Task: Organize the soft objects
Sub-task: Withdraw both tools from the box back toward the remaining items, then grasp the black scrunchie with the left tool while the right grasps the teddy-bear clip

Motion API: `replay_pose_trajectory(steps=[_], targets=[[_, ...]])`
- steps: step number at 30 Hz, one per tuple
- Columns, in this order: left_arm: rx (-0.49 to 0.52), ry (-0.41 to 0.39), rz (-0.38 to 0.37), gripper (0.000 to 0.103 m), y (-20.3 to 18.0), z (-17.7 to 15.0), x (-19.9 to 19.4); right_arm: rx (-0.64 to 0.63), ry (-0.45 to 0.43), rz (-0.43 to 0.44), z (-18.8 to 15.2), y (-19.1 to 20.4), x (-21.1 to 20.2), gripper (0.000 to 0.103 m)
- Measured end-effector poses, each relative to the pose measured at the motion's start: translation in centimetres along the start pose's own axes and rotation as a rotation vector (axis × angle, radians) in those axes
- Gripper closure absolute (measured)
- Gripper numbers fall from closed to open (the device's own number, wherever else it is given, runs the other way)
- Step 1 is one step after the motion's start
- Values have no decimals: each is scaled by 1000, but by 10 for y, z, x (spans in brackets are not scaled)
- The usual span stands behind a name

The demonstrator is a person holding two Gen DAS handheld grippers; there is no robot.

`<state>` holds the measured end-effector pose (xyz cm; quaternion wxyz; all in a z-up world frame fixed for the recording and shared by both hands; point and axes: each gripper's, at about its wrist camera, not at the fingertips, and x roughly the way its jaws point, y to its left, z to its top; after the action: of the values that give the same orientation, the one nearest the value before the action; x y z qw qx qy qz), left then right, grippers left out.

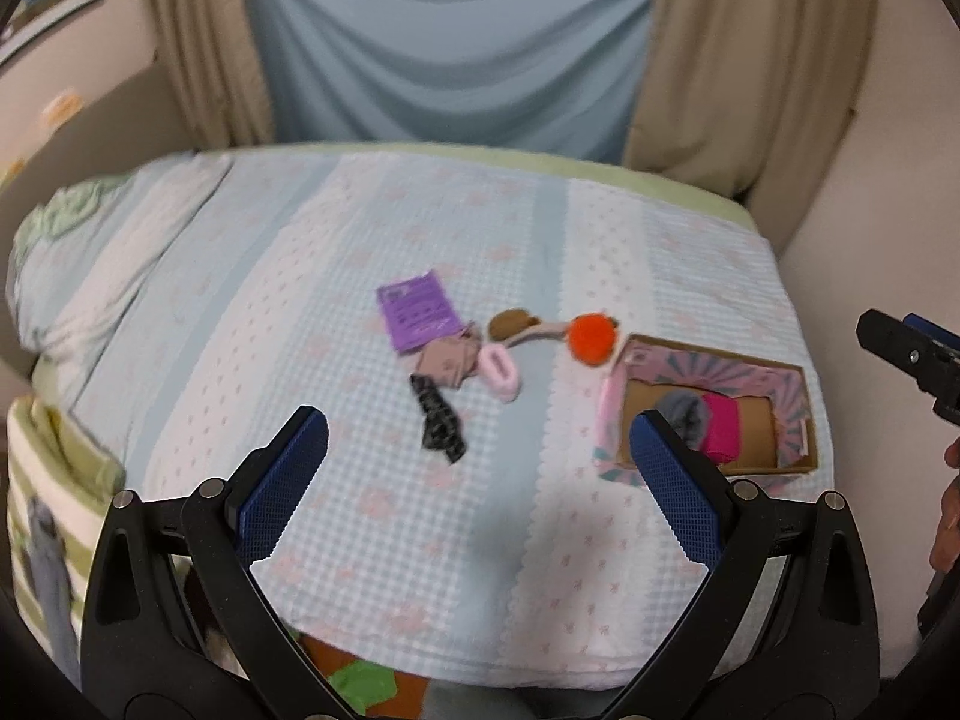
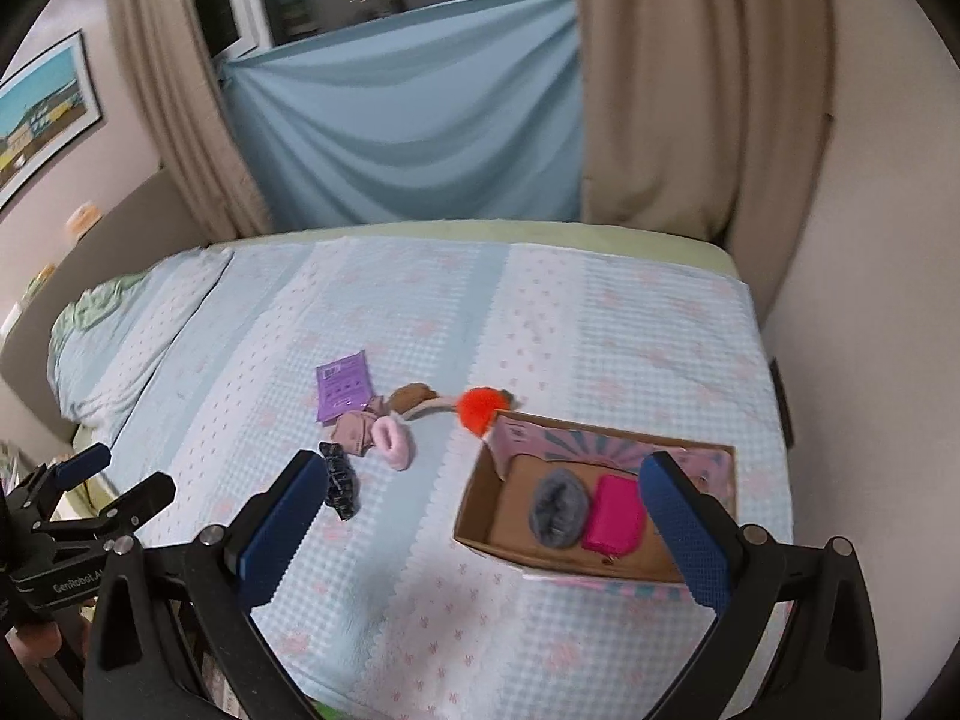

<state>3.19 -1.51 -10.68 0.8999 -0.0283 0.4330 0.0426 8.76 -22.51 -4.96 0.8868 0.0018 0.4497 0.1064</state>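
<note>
Right wrist view, left to right: a purple packet (image 2: pixel 343 391), pink scrunchie (image 2: pixel 393 449), black scrunchie (image 2: pixel 340 483) and orange pompom (image 2: pixel 478 406) lie loose on the bed (image 2: pixel 600 330). The box (image 2: pixel 480 516) already holds a grey puff (image 2: pixel 558 510) and pink pouch (image 2: pixel 613 515). Both the left hand-held gripper (image 1: pixel 477 450) and right hand-held gripper (image 2: pixel 483 495) hover with jaws apart, empty.

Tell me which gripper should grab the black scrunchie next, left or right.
Probably left. The left gripper is open and the black scrunchie lies just ahead between its fingers. The right gripper, also open, faces more toward the cardboard box.
</note>
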Motion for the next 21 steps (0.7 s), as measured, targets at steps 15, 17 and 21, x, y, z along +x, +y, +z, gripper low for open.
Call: replay_pose_trajectory(steps=[15,17,21], targets=[[-184,132,51,3,70,-9,107,-127,111,83,42,49,123,0],[-214,146,39,3,78,-7,127,-135,142,94,49,54,150,0],[-241,184,24,3,86,-6,172,-150,198,108,57,64,200,0]])
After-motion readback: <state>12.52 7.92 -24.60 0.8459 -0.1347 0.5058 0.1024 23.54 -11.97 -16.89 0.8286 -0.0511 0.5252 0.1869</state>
